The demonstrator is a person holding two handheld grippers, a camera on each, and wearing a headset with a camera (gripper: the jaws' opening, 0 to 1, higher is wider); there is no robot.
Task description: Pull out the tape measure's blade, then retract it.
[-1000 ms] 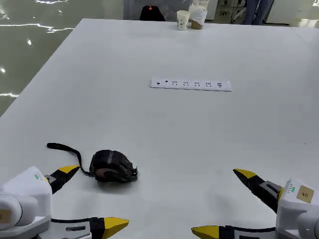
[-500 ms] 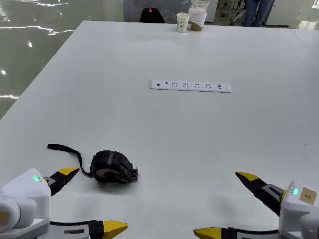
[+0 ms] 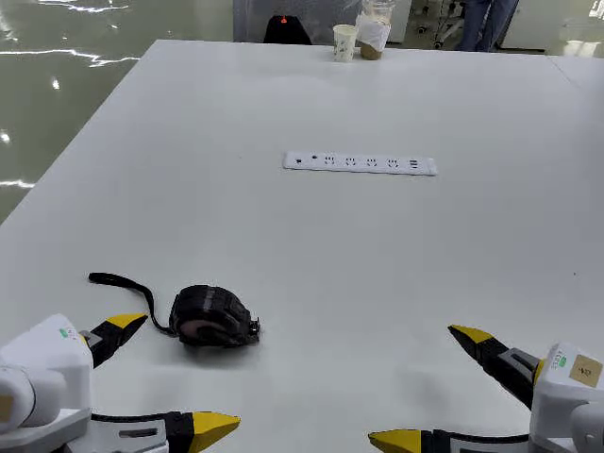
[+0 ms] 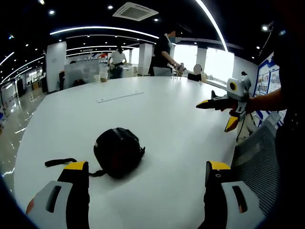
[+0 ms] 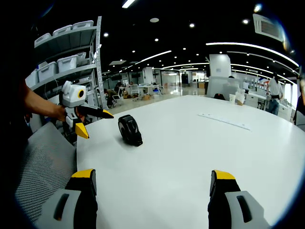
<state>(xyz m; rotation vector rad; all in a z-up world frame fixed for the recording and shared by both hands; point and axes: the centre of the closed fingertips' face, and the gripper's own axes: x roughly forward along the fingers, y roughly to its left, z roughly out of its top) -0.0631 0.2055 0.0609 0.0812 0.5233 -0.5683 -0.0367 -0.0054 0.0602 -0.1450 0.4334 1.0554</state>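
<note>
A black tape measure [image 3: 213, 317] lies on the white table [image 3: 311, 245], its black wrist strap [image 3: 121, 282] trailing to the left. No blade is out. My left gripper [image 3: 165, 373] stands open at the near left edge, just short of the tape measure [image 4: 118, 150], which sits ahead between its jaws. At the near right my right gripper [image 3: 439, 387] is open with nothing in it, well apart from the tape measure [image 5: 130, 130]. Each gripper appears in the other's view: the right gripper [image 4: 217, 112] and the left gripper [image 5: 93, 121].
A white power strip [image 3: 360, 162] lies across the middle of the table. Paper cups [image 3: 359, 38] stand at the far edge. A grey mesh chair [image 5: 43, 157] is beside the near edge. People stand in the background beyond the table.
</note>
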